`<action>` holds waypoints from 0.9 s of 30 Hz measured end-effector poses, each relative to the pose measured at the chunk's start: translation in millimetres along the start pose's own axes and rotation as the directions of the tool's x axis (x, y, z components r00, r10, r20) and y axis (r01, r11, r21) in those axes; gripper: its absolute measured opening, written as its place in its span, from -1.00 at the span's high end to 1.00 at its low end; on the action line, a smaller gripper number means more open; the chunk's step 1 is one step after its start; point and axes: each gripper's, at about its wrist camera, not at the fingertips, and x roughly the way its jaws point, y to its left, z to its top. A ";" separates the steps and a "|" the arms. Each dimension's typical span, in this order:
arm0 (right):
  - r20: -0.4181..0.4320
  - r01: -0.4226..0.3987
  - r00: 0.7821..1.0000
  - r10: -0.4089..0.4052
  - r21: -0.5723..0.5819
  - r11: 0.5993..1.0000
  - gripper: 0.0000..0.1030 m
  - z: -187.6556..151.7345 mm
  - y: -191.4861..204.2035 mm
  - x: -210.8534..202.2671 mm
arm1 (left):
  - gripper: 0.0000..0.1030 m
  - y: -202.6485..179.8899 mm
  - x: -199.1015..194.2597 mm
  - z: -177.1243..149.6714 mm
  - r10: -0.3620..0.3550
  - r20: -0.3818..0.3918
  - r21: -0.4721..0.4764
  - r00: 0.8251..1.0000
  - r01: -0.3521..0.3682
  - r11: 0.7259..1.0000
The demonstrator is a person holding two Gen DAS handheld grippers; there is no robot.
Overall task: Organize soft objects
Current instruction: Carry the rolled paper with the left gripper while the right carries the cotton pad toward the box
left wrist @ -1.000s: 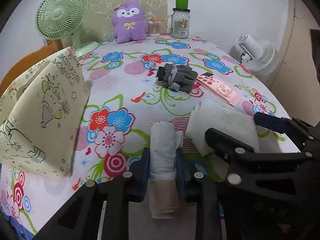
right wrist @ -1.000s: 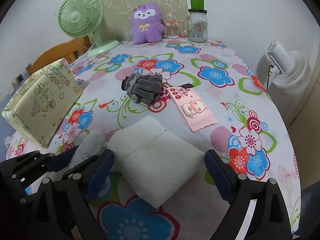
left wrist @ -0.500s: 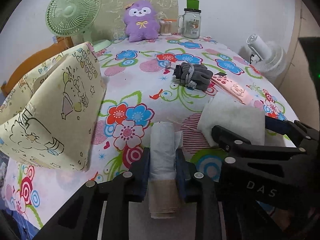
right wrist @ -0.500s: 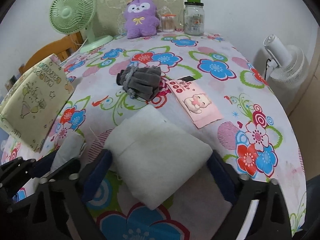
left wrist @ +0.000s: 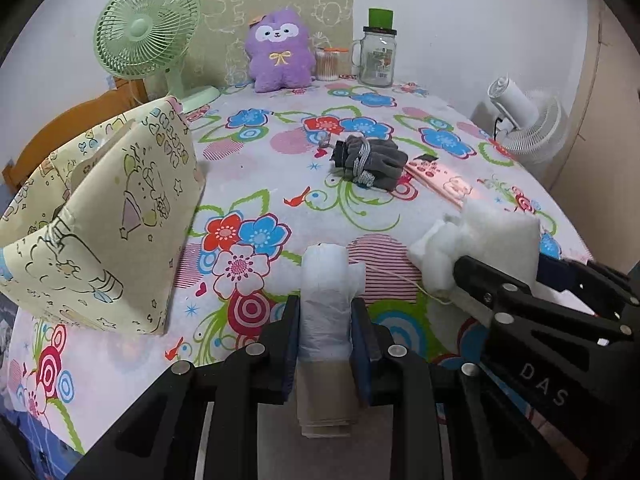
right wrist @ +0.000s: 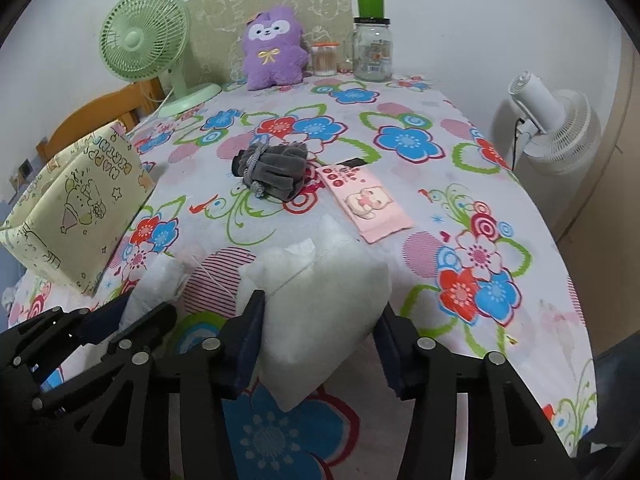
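My left gripper [left wrist: 325,334] is shut on a rolled white cloth [left wrist: 325,300] at the table's near edge; the roll also shows in the right wrist view [right wrist: 154,290]. My right gripper [right wrist: 318,344] is shut on a white cushion pad [right wrist: 324,300], which bulges and creases between the jaws; it shows in the left wrist view [left wrist: 486,242] too. A yellow fabric storage bin [left wrist: 92,224] stands open at the left, also seen in the right wrist view [right wrist: 76,208]. Grey gloves [right wrist: 276,170] and a pink tissue pack [right wrist: 366,204] lie mid-table.
A floral cloth covers the table [right wrist: 420,132]. At the back stand a green fan [right wrist: 146,44], a purple plush [right wrist: 274,48], a cotton-swab jar [right wrist: 325,60] and a glass jar [right wrist: 372,52]. A white fan [right wrist: 556,128] stands off the right edge.
My right gripper has closed from wide open onto the white pad, squeezing it. The left gripper keeps its hold on the rolled cloth and has shifted left, towards the bin.
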 end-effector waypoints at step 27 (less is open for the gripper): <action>0.146 0.038 0.989 -0.036 -0.009 0.999 0.03 18.1 6.6 -75.4 | 0.54 3.2 -59.1 27.5 0.004 0.105 -0.033 0.994 0.000 0.999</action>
